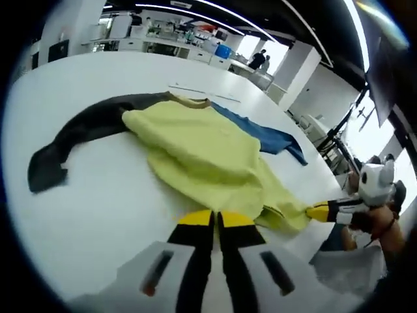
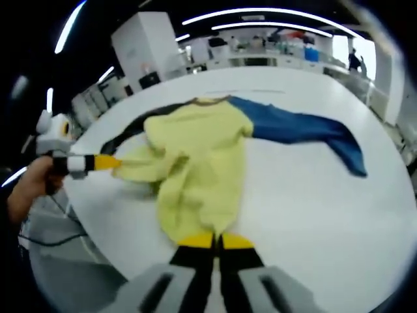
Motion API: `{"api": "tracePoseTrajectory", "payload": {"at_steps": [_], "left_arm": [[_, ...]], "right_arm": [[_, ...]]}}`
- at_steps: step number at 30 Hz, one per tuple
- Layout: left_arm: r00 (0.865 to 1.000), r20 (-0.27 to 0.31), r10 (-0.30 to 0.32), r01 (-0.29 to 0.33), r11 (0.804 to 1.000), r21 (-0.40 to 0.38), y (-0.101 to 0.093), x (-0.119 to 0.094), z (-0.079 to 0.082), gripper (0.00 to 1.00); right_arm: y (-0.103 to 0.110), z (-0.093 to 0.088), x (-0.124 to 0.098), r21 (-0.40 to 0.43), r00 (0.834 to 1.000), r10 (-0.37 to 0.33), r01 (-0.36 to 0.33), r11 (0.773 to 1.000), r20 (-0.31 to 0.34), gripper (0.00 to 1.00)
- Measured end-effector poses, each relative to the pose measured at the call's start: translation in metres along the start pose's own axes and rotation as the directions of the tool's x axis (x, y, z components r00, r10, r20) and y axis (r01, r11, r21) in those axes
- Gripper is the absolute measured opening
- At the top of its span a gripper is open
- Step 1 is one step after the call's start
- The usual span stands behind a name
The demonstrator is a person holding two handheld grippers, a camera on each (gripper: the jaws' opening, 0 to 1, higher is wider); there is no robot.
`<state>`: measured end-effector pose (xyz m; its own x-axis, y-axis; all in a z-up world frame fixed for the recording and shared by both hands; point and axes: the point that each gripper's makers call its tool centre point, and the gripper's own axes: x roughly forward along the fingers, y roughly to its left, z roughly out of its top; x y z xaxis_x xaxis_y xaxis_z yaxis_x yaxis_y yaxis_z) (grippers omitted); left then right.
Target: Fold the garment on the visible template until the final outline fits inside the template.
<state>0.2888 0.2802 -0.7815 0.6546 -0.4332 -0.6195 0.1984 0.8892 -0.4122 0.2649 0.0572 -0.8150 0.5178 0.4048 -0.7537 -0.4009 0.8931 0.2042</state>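
A yellow garment (image 1: 208,160) lies on a big white table (image 1: 98,215). It has one black sleeve (image 1: 78,134) and one blue sleeve (image 1: 264,134). The yellow body is bunched up and wrinkled in the middle, and the two sleeves stretch out flat to opposite sides. A tan collar (image 1: 189,101) shows at the far end of the garment.

In the left gripper view, the left hand-held gripper (image 1: 215,218) has yellow tips on black jaws. The jaws are pressed together and sit at the near edge of the yellow cloth. It is hard to tell if any cloth is pinched between them. The right hand-held gripper (image 1: 319,212) comes in from the right, held by a hand (image 1: 384,225), and its yellow tip touches a corner of the garment.

In the right gripper view, the right hand-held gripper (image 2: 215,241) also has its jaws pressed together, right at the hem of the yellow cloth (image 2: 195,176). The left hand-held gripper (image 2: 107,162) touches a pulled-out corner of the garment on the left side.

Far behind the table stand desks and people.
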Motion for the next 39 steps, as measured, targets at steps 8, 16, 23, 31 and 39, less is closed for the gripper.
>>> {"api": "tracePoseTrajectory", "payload": {"at_steps": [8, 16, 23, 31, 39], "left_arm": [[1.000, -0.022, 0.020, -0.021, 0.998, -0.052, 0.030, -0.052, -0.011, 0.00], [0.997, -0.047, 0.059, -0.059, 0.998, 0.012, 0.048, -0.089, -0.015, 0.00], [0.993, -0.084, 0.084, -0.085, 0.996, -0.013, 0.072, -0.112, -0.029, 0.00], [0.982, -0.147, 0.118, -0.128, 0.990, -0.065, 0.090, -0.110, -0.065, 0.00], [0.964, -0.181, 0.193, -0.199, 0.980, -0.015, 0.106, -0.099, -0.088, 0.00]], "right_arm": [[-0.003, 0.008, -0.013, -0.021, 0.999, -0.019, 0.020, 1.000, 0.031, 0.00], [-0.006, 0.005, -0.016, -0.033, 0.998, -0.042, 0.043, 0.999, 0.041, 0.00], [-0.004, -0.006, -0.024, -0.027, 0.999, -0.040, 0.041, 0.999, 0.027, 0.00], [-0.001, -0.022, -0.027, -0.016, 1.000, -0.014, 0.014, 1.000, -0.010, 0.00], [0.007, -0.044, -0.023, -0.059, 0.995, 0.025, -0.031, 0.998, -0.093, 0.00]]}}
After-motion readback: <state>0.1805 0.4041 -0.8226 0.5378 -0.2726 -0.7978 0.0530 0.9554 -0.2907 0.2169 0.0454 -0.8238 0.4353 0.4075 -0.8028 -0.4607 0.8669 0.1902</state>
